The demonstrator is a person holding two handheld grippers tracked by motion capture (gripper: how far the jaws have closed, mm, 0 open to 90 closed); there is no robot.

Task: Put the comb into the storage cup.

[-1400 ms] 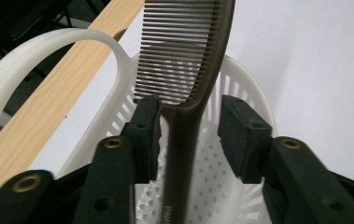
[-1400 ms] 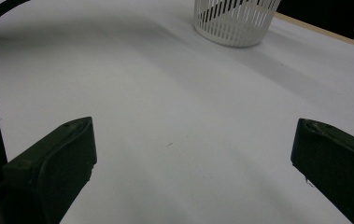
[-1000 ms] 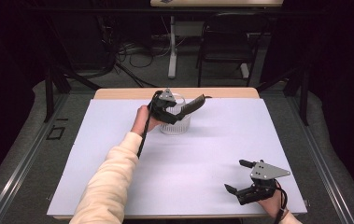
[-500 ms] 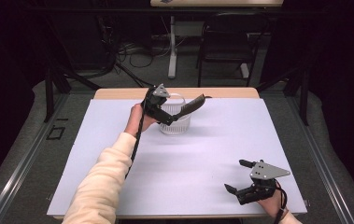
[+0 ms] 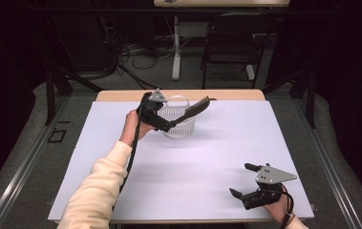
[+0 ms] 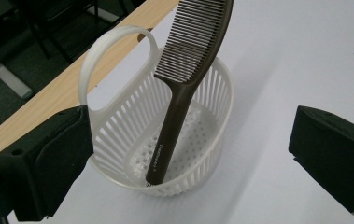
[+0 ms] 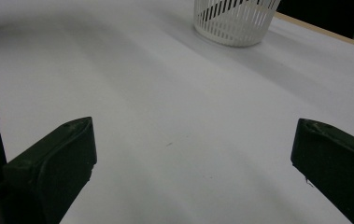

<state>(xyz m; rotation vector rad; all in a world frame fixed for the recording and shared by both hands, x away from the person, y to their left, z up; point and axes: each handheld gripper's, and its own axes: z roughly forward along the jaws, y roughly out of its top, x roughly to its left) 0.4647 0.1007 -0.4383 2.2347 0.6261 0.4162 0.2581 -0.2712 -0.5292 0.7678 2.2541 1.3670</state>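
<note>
A white slotted basket (image 5: pixel 181 125) with an arched handle stands on the far part of the table. A dark brown comb (image 5: pixel 195 110) stands in it handle down, its teeth end leaning out over the right rim. My left gripper (image 5: pixel 163 118) hovers just left of the basket. Its jaws have just been opening and now stand wide. In the left gripper view the comb (image 6: pixel 184 93) rests free in the basket (image 6: pixel 212 107), ahead of the left gripper (image 6: pixel 191 135), and neither jaw touches it. My right gripper (image 5: pixel 241 180) sits open and empty near the front right corner.
A white sheet (image 5: pixel 207 157) covers the table, and a strip of wood (image 5: pixel 121 95) shows along the far edge. In the right gripper view the right gripper (image 7: pixel 193 144) faces bare sheet, with the basket (image 7: pixel 233 23) far ahead. A black chair (image 5: pixel 236 43) stands beyond the table.
My left gripper has drawn back to the left and slightly up from the basket, leaving the comb leaning in it. The right gripper has not moved.
</note>
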